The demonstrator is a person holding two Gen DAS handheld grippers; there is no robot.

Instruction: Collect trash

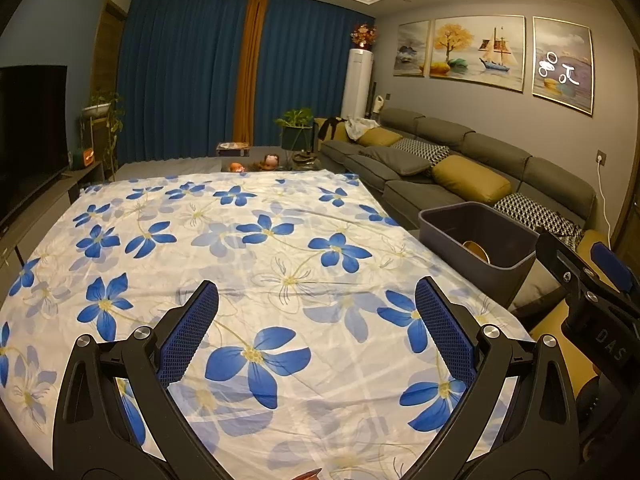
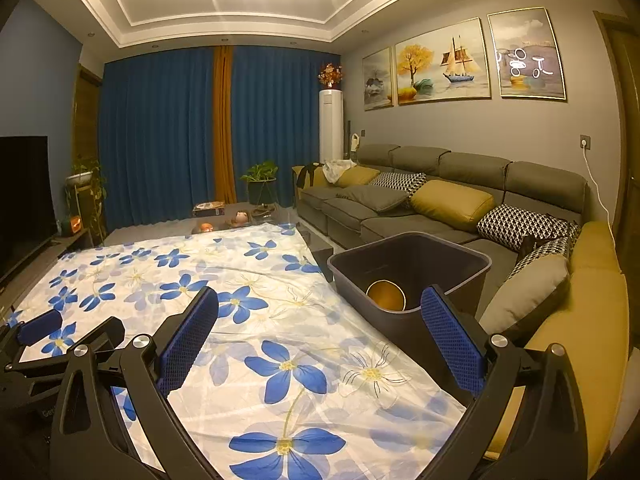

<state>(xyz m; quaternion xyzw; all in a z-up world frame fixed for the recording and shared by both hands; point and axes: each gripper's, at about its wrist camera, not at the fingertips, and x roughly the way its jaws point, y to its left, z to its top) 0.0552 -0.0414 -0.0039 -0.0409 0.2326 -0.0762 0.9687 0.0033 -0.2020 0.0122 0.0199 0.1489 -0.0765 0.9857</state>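
Floral cloth [image 1: 256, 248] covers the whole bench; no loose trash visible on its spread, so a grab here would likely snag fabric and drag it. Dark bin [image 2: 408, 268] sits at the cloth's right edge beside the sofa [image 2: 460, 200]; a bump could tip it off. Inside lies a round gold item [image 2: 386, 294]. Left gripper [image 1: 316, 328]: jaws wide apart, empty. Right gripper [image 2: 320, 332]: same. Small reddish object [image 1: 308, 474] at left view's bottom edge, unidentifiable, easily missed.
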